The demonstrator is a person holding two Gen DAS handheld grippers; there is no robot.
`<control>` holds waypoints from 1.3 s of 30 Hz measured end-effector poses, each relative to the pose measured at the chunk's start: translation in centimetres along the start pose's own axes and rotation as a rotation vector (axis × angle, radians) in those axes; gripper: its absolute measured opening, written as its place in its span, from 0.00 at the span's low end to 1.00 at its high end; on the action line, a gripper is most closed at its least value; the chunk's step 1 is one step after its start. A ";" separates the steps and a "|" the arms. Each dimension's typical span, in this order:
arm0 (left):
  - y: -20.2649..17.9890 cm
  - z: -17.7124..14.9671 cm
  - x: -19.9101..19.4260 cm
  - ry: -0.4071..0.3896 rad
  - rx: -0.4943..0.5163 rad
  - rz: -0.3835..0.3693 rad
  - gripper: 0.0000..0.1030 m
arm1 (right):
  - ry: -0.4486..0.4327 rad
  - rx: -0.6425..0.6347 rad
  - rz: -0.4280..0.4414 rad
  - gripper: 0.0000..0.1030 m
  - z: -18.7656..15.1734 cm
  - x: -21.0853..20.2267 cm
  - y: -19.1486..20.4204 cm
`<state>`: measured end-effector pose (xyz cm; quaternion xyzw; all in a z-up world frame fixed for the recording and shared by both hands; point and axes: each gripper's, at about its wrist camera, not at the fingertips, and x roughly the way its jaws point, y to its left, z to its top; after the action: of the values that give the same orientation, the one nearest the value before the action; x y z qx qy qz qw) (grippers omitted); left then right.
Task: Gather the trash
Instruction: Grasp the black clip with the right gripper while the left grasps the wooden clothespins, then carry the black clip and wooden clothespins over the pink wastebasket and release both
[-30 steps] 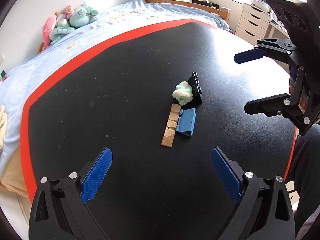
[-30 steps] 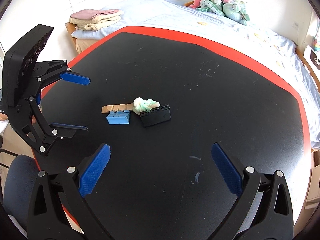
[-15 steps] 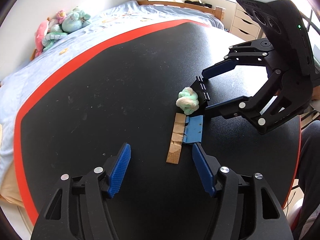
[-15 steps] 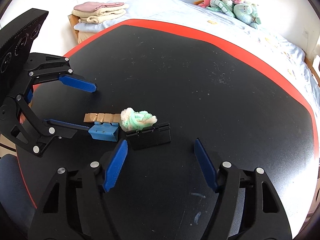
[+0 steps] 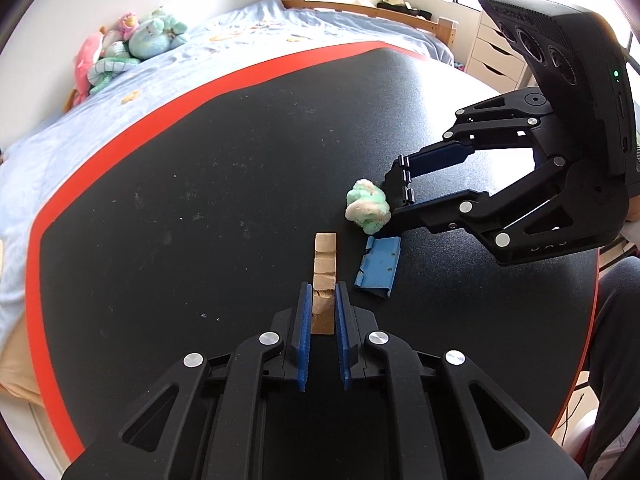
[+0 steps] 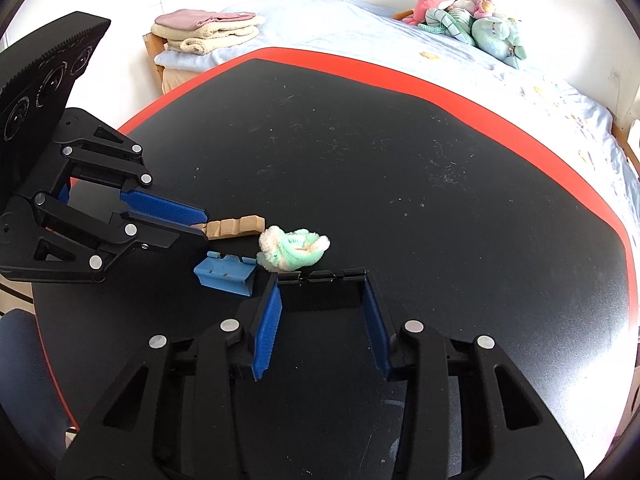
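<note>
While the tan strip (image 5: 323, 276) is pinched at its near end by the left claw (image 5: 322, 312) on the tabletop (image 5: 200, 200), the black piece (image 6: 320, 290) is bracketed by the right claw (image 6: 320, 308); both should be lifted level.

Notched tan strip (image 5: 324, 276), green-white fluffy wad (image 5: 368, 208), blue clip (image 5: 379, 267), perhaps black clip (image 6: 322, 286), close together on tabletop.

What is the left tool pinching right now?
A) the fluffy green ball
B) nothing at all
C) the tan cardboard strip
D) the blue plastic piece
C: the left tool has its blue pads closed on the near end of the tan cardboard strip, while the fluffy green ball and blue plastic piece lie free.
</note>
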<state>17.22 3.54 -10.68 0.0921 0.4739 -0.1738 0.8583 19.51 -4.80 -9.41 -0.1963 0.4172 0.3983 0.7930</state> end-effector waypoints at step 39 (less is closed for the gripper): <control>-14.4 -8.4 -14.8 -0.079 -0.082 -0.028 0.11 | -0.056 0.118 -0.010 0.38 -14.0 -19.8 11.4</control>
<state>-2.14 -3.91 -2.60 0.0431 0.4478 -0.1696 0.8769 -3.28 -16.15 -1.00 -0.1399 0.4169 0.3742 0.8164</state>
